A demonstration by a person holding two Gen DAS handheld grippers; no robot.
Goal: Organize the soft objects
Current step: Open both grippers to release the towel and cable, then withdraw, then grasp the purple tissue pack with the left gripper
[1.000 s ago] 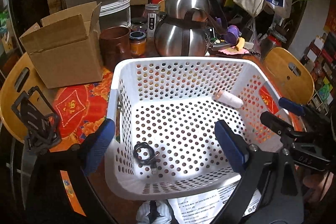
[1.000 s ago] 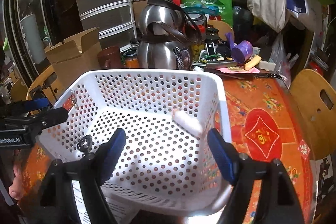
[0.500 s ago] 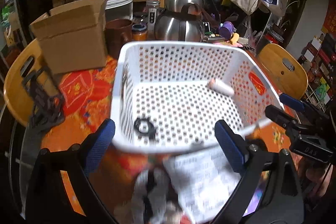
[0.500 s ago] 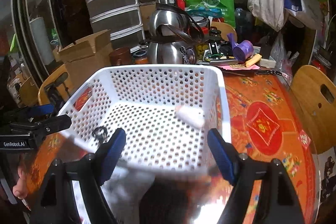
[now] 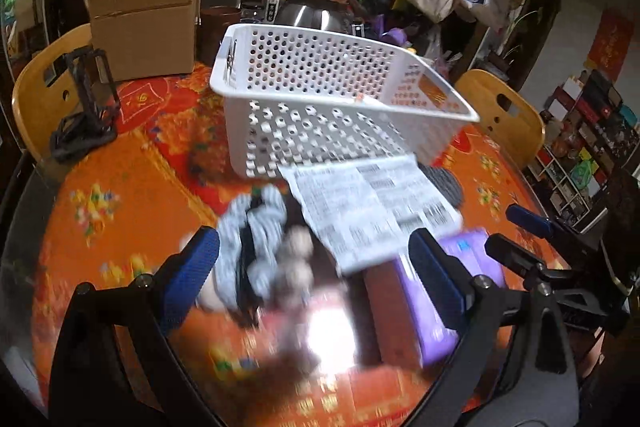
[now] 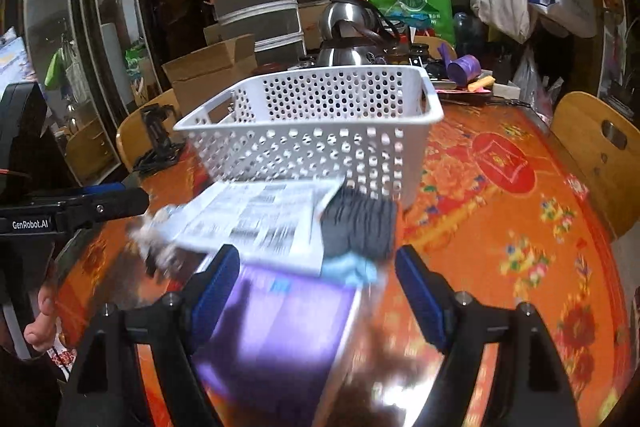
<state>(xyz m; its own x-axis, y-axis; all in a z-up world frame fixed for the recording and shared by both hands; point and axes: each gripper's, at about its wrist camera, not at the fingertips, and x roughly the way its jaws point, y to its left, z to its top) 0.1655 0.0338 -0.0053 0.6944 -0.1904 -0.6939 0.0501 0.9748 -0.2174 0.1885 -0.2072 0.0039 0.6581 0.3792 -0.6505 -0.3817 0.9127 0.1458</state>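
Looking through the left wrist view, the left gripper (image 5: 314, 267) has its jaws spread wide, holding nothing, above a blurred grey-and-white soft bundle (image 5: 256, 243) on the orange worktop (image 5: 104, 203). A printed sheet (image 5: 368, 203) lies beside it, against the white perforated basket (image 5: 320, 99). The right gripper (image 5: 528, 231) shows at the right edge.

Through the right wrist view, the right gripper (image 6: 318, 287) is likewise wide apart and empty over a purple box (image 6: 280, 323), with a dark folded cloth (image 6: 358, 223) near the basket (image 6: 320, 123).
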